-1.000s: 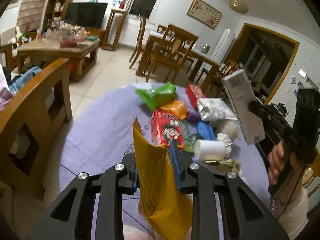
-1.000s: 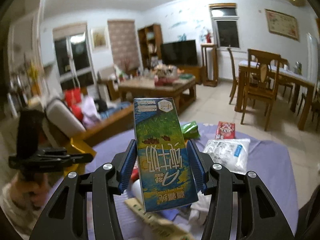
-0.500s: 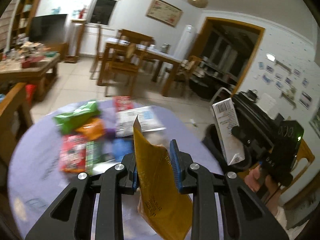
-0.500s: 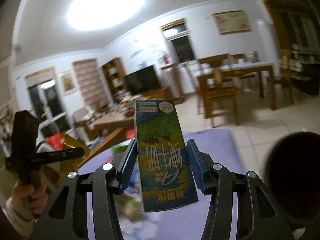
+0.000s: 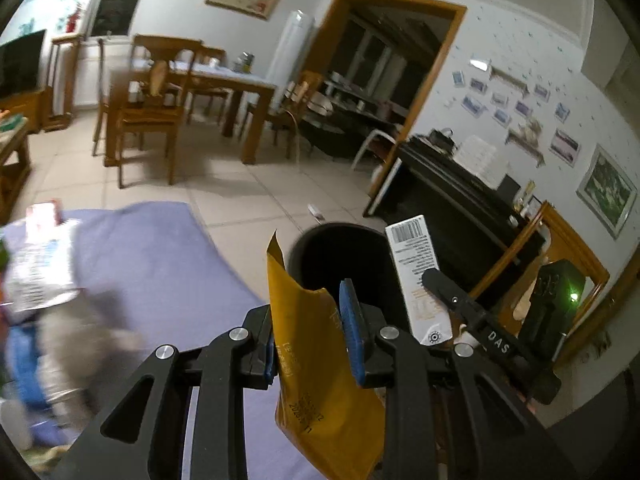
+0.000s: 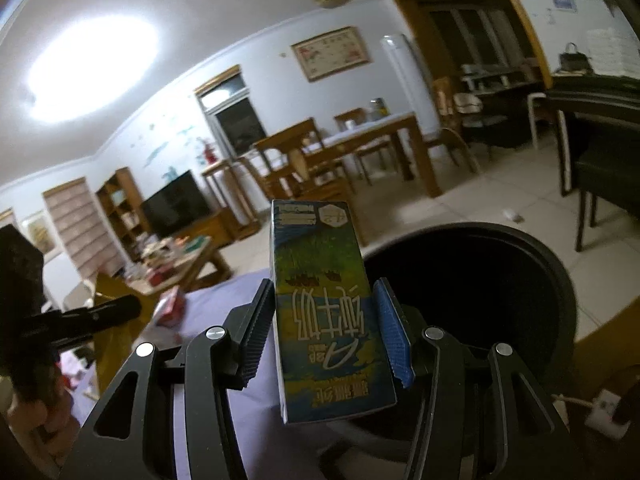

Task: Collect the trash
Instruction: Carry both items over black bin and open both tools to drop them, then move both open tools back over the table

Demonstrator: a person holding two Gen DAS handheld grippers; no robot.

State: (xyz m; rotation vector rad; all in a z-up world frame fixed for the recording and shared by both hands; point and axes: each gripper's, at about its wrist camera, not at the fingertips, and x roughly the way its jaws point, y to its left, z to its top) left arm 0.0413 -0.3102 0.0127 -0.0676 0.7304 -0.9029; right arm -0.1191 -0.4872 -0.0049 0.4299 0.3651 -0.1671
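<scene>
My left gripper [image 5: 314, 332] is shut on a yellow-orange wrapper [image 5: 320, 384] and holds it upright at the near rim of a black trash bin [image 5: 340, 256] beside the table. My right gripper [image 6: 326, 336] is shut on a blue-green milk carton [image 6: 324, 312], held upright just left of the bin's opening [image 6: 472, 280]. The carton also shows in the left wrist view [image 5: 416, 268], over the bin's right rim, with the right gripper [image 5: 460, 304] below it.
The purple-covered table [image 5: 152, 264] carries blurred wrappers [image 5: 36, 272] at the left. A dining table with wooden chairs [image 5: 160, 108] stands on the tiled floor beyond. A dark piano [image 5: 452, 196] stands right of the bin.
Both grippers have swung right, away from the trash pile, with wrapper and carton in them. The black bin has come into view close under both.
</scene>
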